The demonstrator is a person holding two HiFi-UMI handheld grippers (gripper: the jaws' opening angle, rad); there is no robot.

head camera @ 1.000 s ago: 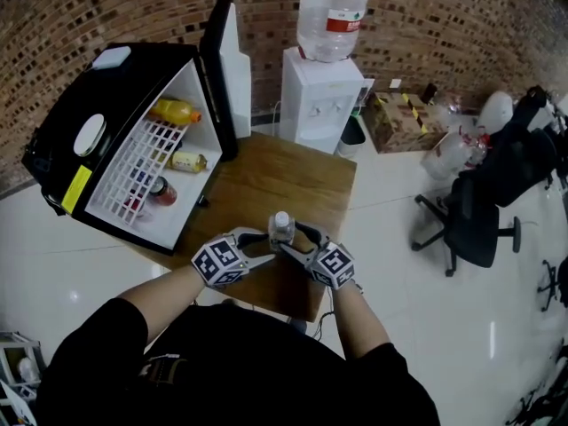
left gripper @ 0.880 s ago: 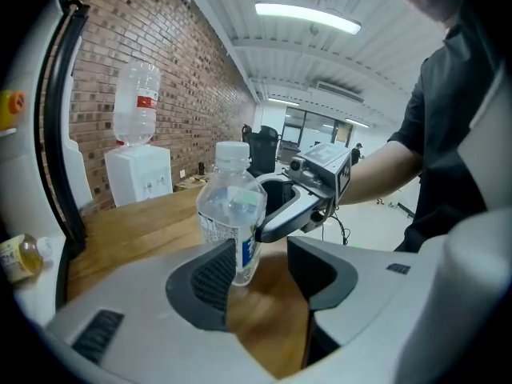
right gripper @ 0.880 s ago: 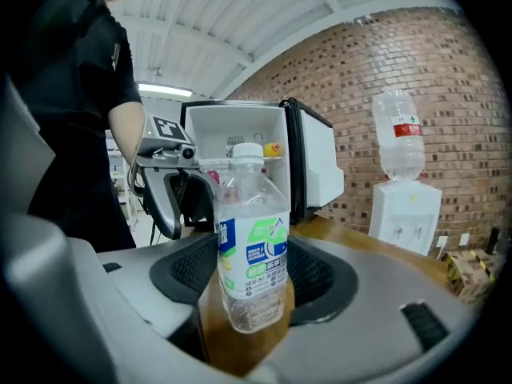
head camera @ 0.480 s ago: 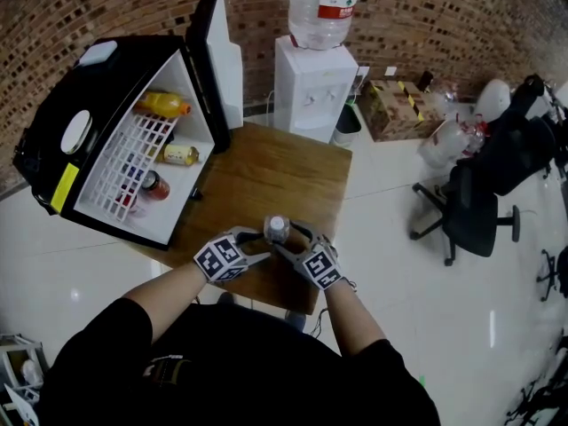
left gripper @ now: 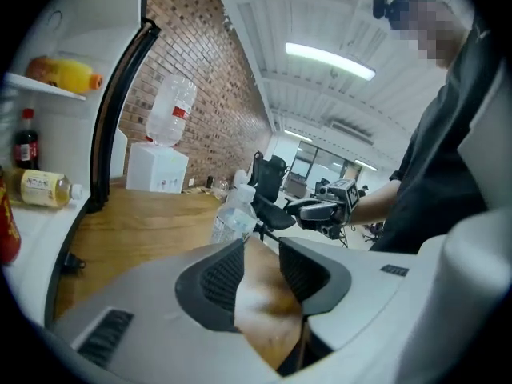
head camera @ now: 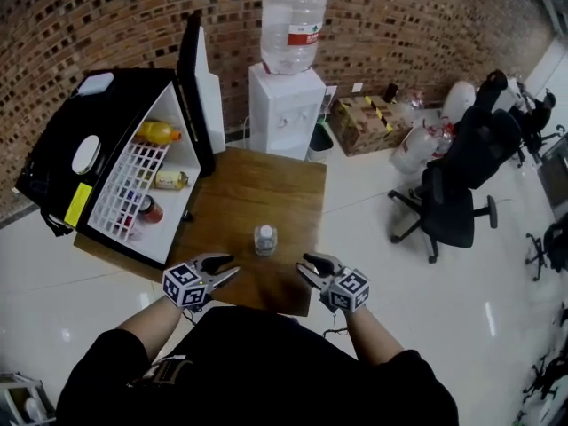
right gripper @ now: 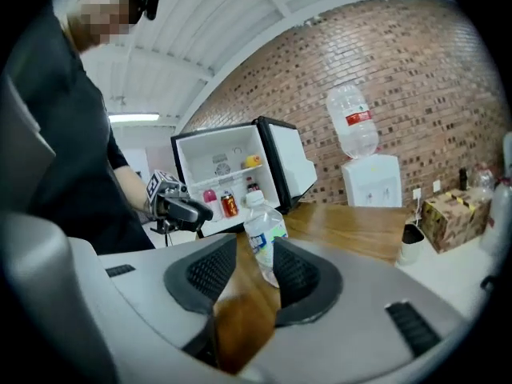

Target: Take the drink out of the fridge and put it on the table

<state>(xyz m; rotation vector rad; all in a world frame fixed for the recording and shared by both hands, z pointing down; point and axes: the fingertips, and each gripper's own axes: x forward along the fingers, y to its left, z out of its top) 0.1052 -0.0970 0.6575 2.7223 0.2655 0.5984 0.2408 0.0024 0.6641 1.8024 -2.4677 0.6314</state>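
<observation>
Head view, left to right: the left gripper (head camera: 225,266) hovers over the near edge of the wooden table (head camera: 266,180), its jaws apart, empty and closing; the drink bottle (head camera: 265,239) stands upright just ahead, between both grippers, untouched; the right gripper (head camera: 303,264) is likewise empty, jaws closing

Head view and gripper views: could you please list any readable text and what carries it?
No text is readable.
Label on the water jug: too small.
Label on the water bottle: blurred.
Yellow sticker on the fridge: too small.
Label on the pale bottle: blurred.
</observation>
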